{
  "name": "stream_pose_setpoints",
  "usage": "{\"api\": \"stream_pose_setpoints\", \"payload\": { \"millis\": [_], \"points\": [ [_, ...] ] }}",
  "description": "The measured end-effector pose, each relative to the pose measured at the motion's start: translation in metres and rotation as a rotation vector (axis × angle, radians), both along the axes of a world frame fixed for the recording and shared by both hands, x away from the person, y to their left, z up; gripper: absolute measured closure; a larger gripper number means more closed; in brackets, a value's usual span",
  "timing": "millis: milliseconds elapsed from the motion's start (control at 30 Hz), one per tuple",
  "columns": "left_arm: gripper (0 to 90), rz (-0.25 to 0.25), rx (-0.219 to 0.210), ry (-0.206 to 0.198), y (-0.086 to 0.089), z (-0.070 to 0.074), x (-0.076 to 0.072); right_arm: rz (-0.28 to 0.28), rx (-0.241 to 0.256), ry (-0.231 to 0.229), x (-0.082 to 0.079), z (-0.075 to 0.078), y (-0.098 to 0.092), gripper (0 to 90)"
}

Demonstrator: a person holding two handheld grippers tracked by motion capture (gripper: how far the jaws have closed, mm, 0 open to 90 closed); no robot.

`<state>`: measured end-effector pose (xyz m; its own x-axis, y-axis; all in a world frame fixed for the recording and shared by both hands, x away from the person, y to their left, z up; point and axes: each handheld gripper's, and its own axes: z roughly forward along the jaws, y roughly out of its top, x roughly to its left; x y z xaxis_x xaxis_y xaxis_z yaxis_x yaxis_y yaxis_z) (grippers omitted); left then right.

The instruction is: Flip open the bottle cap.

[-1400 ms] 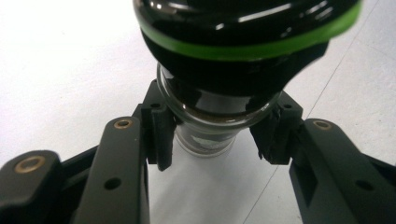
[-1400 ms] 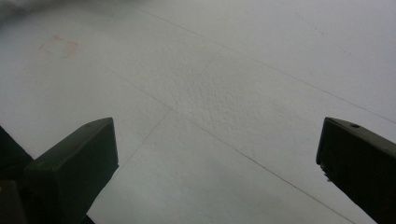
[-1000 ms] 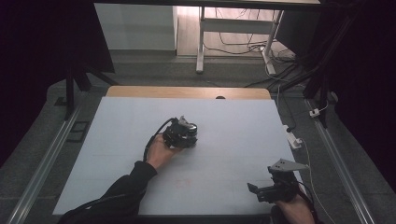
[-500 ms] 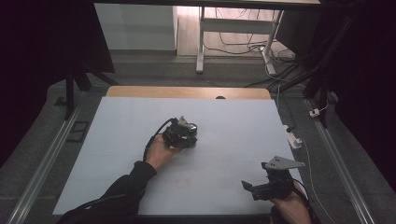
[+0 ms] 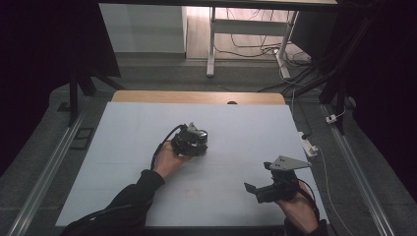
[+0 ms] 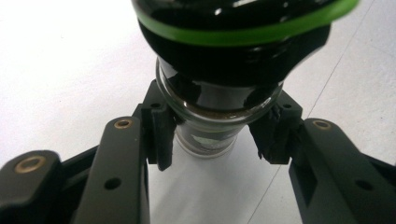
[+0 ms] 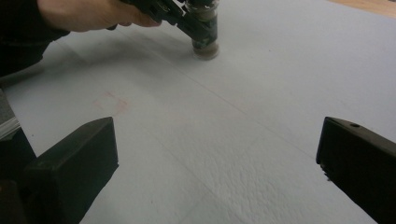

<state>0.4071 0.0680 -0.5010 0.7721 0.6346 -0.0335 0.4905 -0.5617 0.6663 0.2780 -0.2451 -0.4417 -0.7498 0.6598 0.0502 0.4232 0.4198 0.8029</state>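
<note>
The left gripper sits out near the middle of the table, and its jaws are clamped on a small glass jar. In the left gripper view the black pads press in on the jar's clear glass body from both sides, just below a dark cap with a green band running round it. The cap looms at the top, close to the camera, and the jar's base lies farther off, against the white surface.

From the right gripper view the jar stands upright: its long axis runs straight up from the table, base down and touching the surface, top end up among the jaws of the left gripper. The left hand wraps the tool just behind it. The contents look dark, with a paler band low in the glass; what they are, I cannot tell.

Over at the near right corner, the right gripper hovers well apart from the jar, held in the right hand, grey three-cornered plate on top. Its jaws stand wide apart in its own view, nothing but bare table between them, with a faint reddish mark on the surface to one side.
</note>
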Motion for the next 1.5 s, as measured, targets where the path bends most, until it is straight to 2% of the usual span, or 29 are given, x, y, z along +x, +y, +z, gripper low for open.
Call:
{"api": "stream_pose_setpoints", "payload": {
  "millis": [100,267,400,467,700,867,933,1200,1500],
  "points": [
    [53.9,0.000,-0.001,-0.002,0.000,0.000,0.000,0.010,0.001,-0.006,0.005,0.000,0.007,0.0],
    [53.9,-0.001,-0.005,-0.006,0.000,-0.001,0.000,0.018,0.020,0.015,0.013,0.000,0.017,0.0],
    [53.9,-0.002,-0.005,-0.006,0.000,-0.001,0.000,0.040,0.019,0.059,0.019,0.000,0.026,0.0],
    [53.9,-0.002,-0.005,-0.007,0.000,-0.001,0.000,0.044,0.016,0.066,0.022,0.000,0.030,0.0],
    [53.9,-0.003,-0.004,-0.007,0.000,-0.001,-0.001,0.047,-0.012,0.053,0.033,-0.004,0.048,0.0],
    [53.9,-0.003,-0.004,-0.008,0.000,-0.001,-0.001,0.053,-0.010,0.055,0.040,-0.006,0.055,0.0],
    [53.9,-0.004,-0.003,-0.008,0.000,-0.001,0.000,0.059,-0.024,0.048,0.047,-0.006,0.061,0.0],
    [53.9,-0.004,-0.003,-0.008,0.000,-0.001,0.000,0.064,-0.031,0.055,0.069,-0.009,0.077,0.0],
    [53.9,-0.004,-0.001,-0.007,0.000,-0.001,0.000,0.062,-0.050,0.054,0.087,-0.015,0.089,0.0]
  ]
}}
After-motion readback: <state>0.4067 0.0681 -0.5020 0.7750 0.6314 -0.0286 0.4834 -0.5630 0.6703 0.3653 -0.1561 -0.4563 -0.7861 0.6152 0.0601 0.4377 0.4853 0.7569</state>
